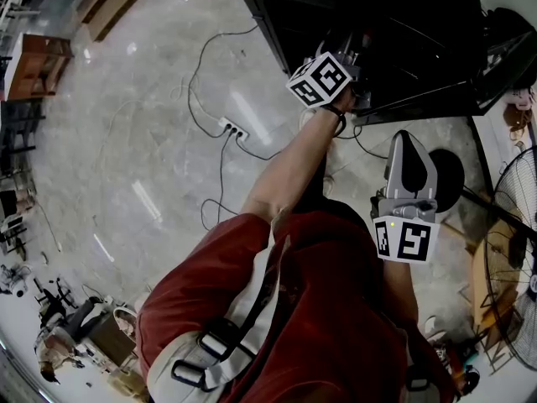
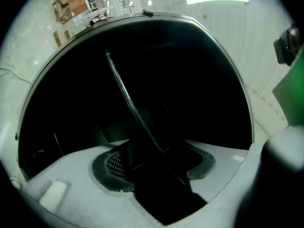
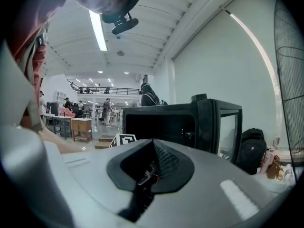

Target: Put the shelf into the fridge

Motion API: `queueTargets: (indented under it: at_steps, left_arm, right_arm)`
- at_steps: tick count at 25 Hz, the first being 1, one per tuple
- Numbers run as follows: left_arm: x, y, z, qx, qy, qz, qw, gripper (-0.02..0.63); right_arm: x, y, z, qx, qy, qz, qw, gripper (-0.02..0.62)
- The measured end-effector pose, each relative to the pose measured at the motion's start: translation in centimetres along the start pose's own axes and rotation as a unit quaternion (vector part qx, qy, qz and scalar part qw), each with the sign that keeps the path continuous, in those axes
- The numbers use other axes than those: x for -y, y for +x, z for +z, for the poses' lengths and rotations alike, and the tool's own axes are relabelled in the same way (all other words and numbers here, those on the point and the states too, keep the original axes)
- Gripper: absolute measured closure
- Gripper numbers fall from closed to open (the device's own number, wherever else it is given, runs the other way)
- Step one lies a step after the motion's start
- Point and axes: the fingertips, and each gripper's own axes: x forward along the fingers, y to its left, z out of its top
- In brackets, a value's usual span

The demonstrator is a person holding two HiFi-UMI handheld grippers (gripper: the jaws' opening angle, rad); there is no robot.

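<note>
The black fridge [image 1: 403, 32] stands open at the top of the head view. My left gripper [image 1: 352, 78] reaches into its mouth at the end of an outstretched arm. In the left gripper view the inside is dark, and the shelf [image 2: 128, 99] shows only as a thin pale edge running diagonally down between the jaws. There my left gripper [image 2: 159, 167] is open, its pads standing wide apart and off that edge. My right gripper [image 1: 409, 154] hangs near the person's body, away from the fridge. In its own view the right gripper [image 3: 151, 167] is shut with nothing in it and faces the fridge [image 3: 190, 127].
A power strip [image 1: 231, 129] with trailing cables lies on the pale floor left of the fridge. A standing fan [image 1: 516, 259] is at the right edge. A black backpack [image 3: 251, 148] sits beside the fridge. A wooden cabinet [image 1: 33, 61] is far left.
</note>
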Motion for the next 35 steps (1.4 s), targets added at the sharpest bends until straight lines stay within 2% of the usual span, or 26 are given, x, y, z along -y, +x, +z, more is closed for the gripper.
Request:
queueTargets:
  at_steps: [5,9,12,21,23,27,29,35]
  left_arm:
    - [0.5,-1.3,0.1,-0.021,0.106,0.008,0.9941,0.331]
    - [1.3,-2.2,0.2,-0.034,0.185,0.000,0.9821,0.325]
    - [1.7,-2.9,0.1,-0.042,0.229,-0.006,0.9725,0.325]
    - [2.1,-5.5,0.0,-0.049,0.304,0.012,0.9513,0.314]
    - [2.1,-6.2,0.0,-0.048,0.327,0.023,0.9437,0.314]
    - [2.2,-7.4,-0.1,-0.040,0.382,0.035,0.9227,0.314]
    - [2.3,-7.7,0.0,-0.037,0.399,0.037,0.9156,0.314]
    - [2.9,-7.5,0.6,-0.036,0.411,0.035,0.9104,0.314]
  right_arm:
    - [-0.5,-0.1,0.2,0.004,0.000,0.003,1.000,0.595]
    - [-0.7,-0.3,0.3,0.007,0.002,0.004,1.000,0.595]
    - [-1.0,-0.3,0.3,0.009,0.004,0.008,1.000,0.595]
    - [-2.5,-0.6,0.5,0.016,0.004,0.022,1.000,0.595]
    - [-2.6,-0.7,0.6,0.018,0.005,0.023,1.000,0.595]
    - [-3.2,-0.8,0.7,0.020,0.004,0.028,0.999,0.595]
    - [-3.4,-0.9,0.8,0.020,0.003,0.029,0.999,0.595]
    - [-3.7,-1.1,0.8,0.020,-0.001,0.029,0.999,0.595]
